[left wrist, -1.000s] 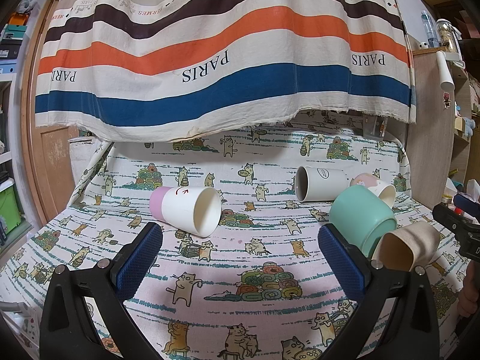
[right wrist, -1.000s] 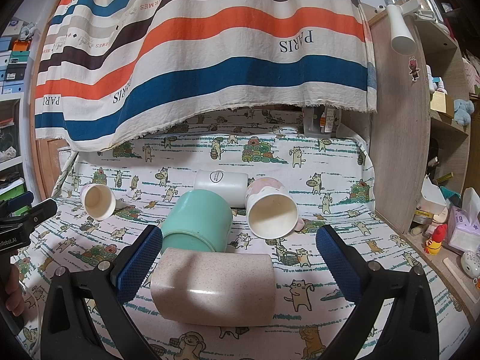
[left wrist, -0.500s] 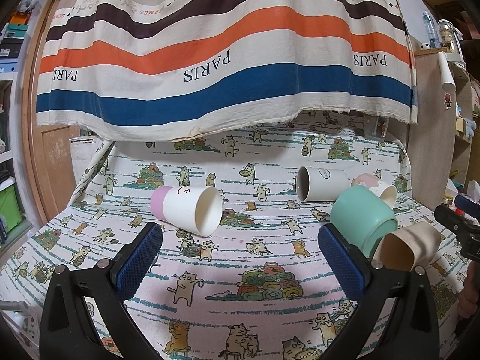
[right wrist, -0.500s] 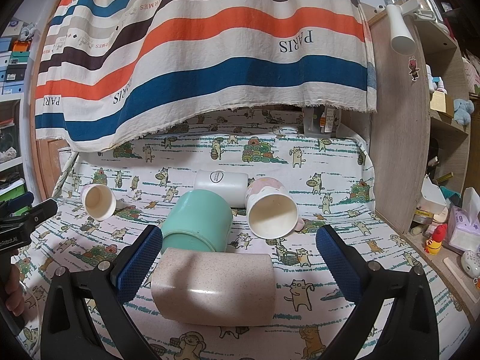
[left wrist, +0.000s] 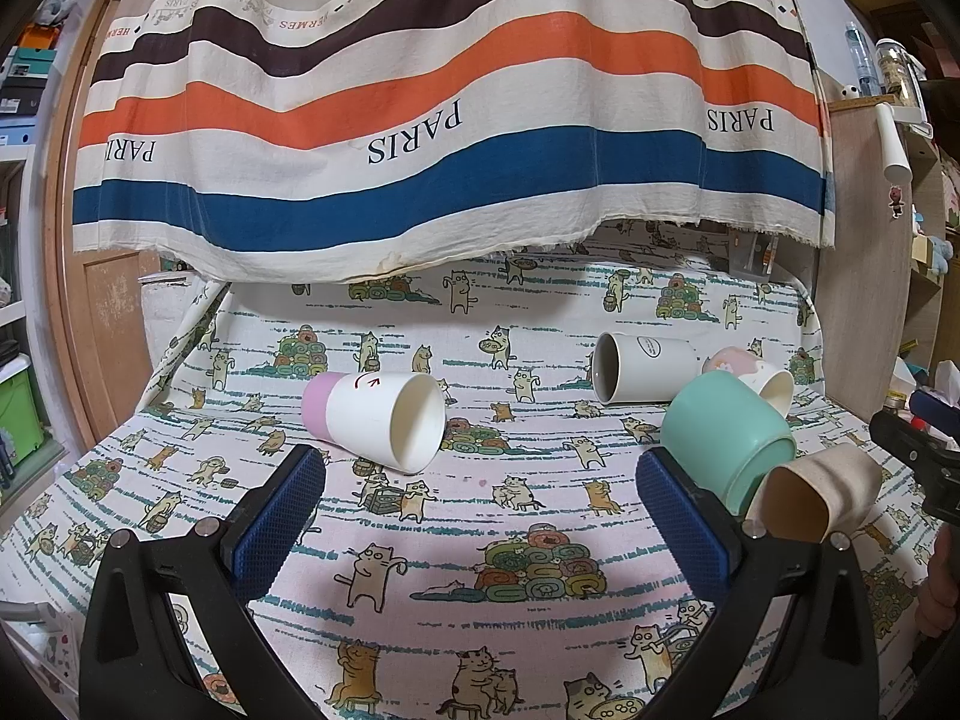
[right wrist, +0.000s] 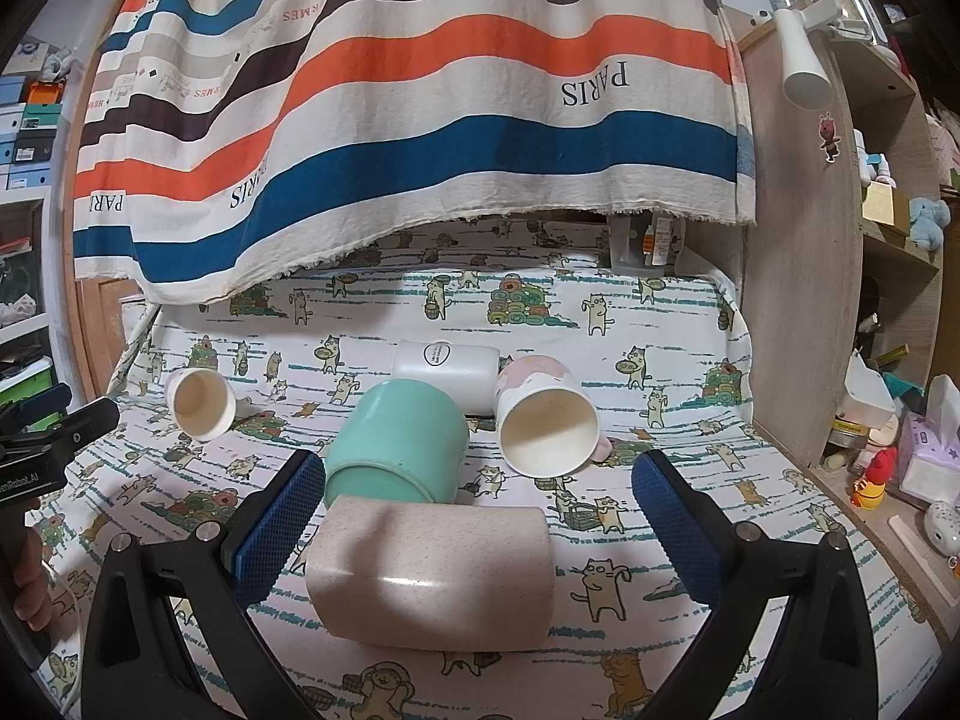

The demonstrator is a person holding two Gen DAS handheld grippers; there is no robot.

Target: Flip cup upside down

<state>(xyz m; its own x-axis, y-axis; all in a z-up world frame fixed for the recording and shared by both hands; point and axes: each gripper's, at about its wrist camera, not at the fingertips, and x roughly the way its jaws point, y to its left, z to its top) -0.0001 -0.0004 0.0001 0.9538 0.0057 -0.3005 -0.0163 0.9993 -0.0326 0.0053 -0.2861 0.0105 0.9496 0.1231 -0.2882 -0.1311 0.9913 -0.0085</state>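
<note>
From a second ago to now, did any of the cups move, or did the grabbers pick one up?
Nothing visibly changed. Both grippers, left and right, are open as before and hold nothing. The pink-bottomed cup, white cup, green cup, beige cup and flowered cup lie on their sides in the same spots; none is flipped yet.

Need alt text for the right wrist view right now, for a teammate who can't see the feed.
The open right gripper frames a beige speckled cup lying on its side on the cat-print cloth. Behind it lie a teal cup, a white cup, a pink-patterned cup and, far left, a pink-based cup. A striped cloth hangs behind.
</note>
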